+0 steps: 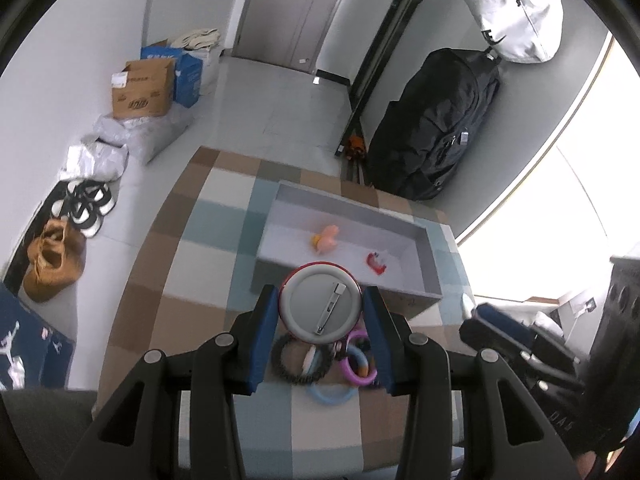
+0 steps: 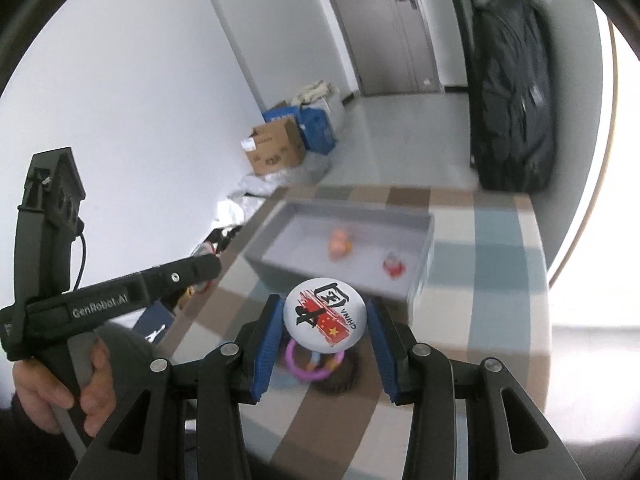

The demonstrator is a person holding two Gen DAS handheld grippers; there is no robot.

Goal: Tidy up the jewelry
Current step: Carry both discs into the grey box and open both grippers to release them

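Observation:
My left gripper (image 1: 320, 304) is shut on a round pin badge (image 1: 320, 302), its grey back with the metal pin facing me, held above the table. My right gripper (image 2: 325, 311) is shut on a second round badge (image 2: 324, 312) with a white face, red flag print and "CHINA" lettering. A grey tray (image 1: 428, 240) lies ahead; inside are a pink-orange piece (image 1: 326, 238) and a small red piece (image 1: 376, 262). The tray (image 2: 424, 236) shows both pieces in the right wrist view too. Below the grippers lie a black ring (image 1: 296, 360), a purple ring (image 1: 358, 356) and a light blue ring (image 1: 332, 394).
The table has a checked cloth (image 1: 208, 240) in brown, blue and white. A black bag (image 1: 436, 120) leans on the wall behind the table. Cardboard boxes (image 1: 144, 88), plastic bags and shoes (image 1: 86, 204) lie on the floor at left. The left gripper's body (image 2: 100, 296) crosses the right wrist view.

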